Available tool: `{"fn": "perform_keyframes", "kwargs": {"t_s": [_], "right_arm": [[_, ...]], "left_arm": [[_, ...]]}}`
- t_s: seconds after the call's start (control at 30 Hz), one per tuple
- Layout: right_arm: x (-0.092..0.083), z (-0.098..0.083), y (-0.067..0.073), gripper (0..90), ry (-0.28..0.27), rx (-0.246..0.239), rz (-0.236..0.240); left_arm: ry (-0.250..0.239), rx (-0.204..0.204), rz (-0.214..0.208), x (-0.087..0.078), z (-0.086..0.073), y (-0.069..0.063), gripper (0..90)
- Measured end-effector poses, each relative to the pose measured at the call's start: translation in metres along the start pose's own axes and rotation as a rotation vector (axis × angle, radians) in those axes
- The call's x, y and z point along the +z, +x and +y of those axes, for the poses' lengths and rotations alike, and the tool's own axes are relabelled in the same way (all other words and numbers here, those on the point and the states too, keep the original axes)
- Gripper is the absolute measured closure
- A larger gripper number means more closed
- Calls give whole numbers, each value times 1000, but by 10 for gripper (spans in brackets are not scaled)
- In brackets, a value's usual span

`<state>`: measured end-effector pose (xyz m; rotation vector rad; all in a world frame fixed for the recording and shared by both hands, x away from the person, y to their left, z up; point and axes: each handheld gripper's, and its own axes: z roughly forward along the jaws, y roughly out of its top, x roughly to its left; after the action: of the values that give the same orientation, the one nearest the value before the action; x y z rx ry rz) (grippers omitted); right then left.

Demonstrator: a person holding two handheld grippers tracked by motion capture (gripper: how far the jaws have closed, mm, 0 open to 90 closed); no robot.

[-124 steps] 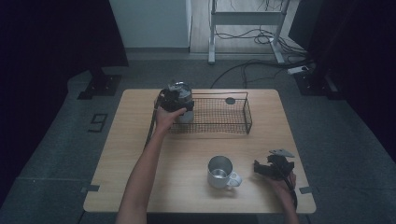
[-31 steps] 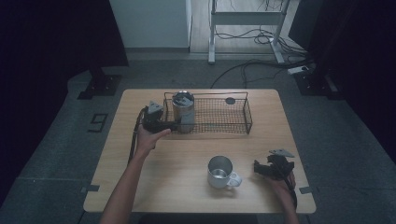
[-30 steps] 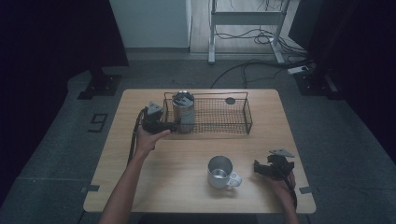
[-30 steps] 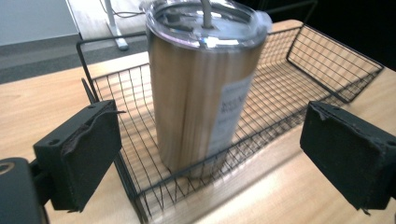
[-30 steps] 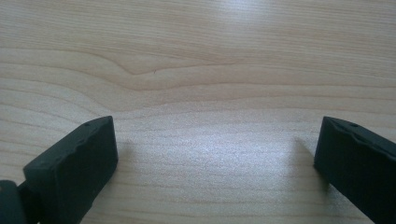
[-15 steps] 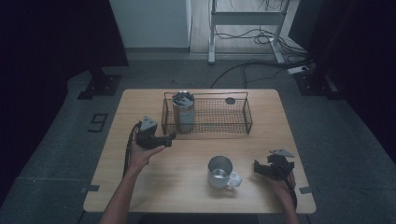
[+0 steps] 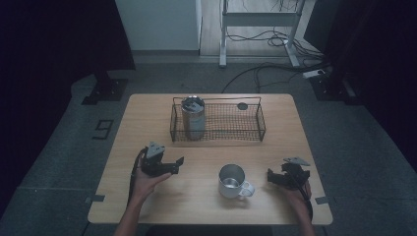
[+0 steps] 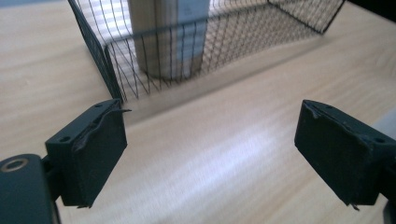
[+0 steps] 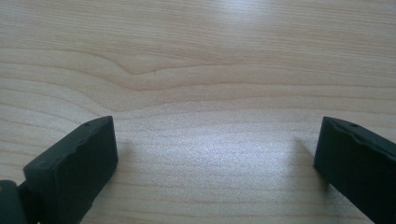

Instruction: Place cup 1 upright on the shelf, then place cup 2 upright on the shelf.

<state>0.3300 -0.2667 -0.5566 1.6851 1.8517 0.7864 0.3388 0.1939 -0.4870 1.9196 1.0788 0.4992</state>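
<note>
While both tools are held low over the bench (image 7: 147, 123), nothing is gripped by either. The left tool (image 7: 172, 164) is seen in the high view at the near left, held in the left hand (image 7: 147, 179), with its jaws spread wide and pointed toward the right. In the left gripper view the two black jaws stand well apart over bare wood, and beyond them the corner of the basket (image 8: 112, 70) is seen, with the tumbler (image 8: 168, 37) upright behind the mesh.

In the high view the wire basket (image 7: 246, 130) is set at the far middle of the bench. The steel tumbler (image 7: 193, 118) stands upright inside its left end, and a small dark round thing (image 7: 242, 105) is seen at the far side near the right end; whether it lies inside the basket cannot be told.

A steel mug (image 7: 233, 181) stands upright on the near part of the bench, its handle turned to the right. The right tool (image 7: 273, 177) is held just beside that handle, apart from it, in the right hand (image 7: 295, 189). In the right gripper view its jaws are spread wide over bare wood.
</note>
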Motion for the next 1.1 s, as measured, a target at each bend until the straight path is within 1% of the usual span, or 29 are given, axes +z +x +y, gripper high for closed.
{"fn": "perform_keyframes", "kwargs": {"t_s": [0.03, 0.13, 0.23, 0.37, 0.47, 0.57, 0.67, 0.7, 0.77, 0.87, 0.9, 1.0, 1.1], "right_arm": [[0, 0, 0, 0, 0, 0, 0], [0, 0, 0, 0, 0, 0, 0], [0, 0, 0, 0, 0, 0, 0], [0, 0, 0, 0, 1, 0, 1], [0, 0, 0, 0, 0, -1, 1], [0, 1, 1, 0, -2, -14, 0], [0, 1, 2, 4, -8, -8, -4], [0, 1, 3, 12, -15, -8, -18], [-2, 1, 4, 15, -33, -7, -22], [-6, 2, 4, 14, -54, 16, 19], [-8, 2, 4, 13, -60, 20, 26], [-15, 4, 4, 10, -79, 31, 50], [-25, 6, 6, 10, -106, 35, 77]], "left_arm": [[8, 1, -5, 0, -7, -3, 92], [23, -11, -21, 0, -17, -4, 92], [47, -9, -15, 2, -23, -3, 106], [65, -10, -23, 5, -28, -5, 123], [78, -3, -17, 7, -30, -7, 123], [69, -26, -17, 5, -31, -6, 121], [68, -22, -14, 4, -31, -8, 120], [69, -21, -14, 4, -31, -8, 120], [72, -16, -12, 5, -32, -9, 120], [78, -14, -11, 7, -33, -11, 120], [78, -14, -11, 7, -33, -11, 121], [90, 3, -11, 9, -34, -14, 120], [99, 5, -16, 11, -36, -15, 121]]}}
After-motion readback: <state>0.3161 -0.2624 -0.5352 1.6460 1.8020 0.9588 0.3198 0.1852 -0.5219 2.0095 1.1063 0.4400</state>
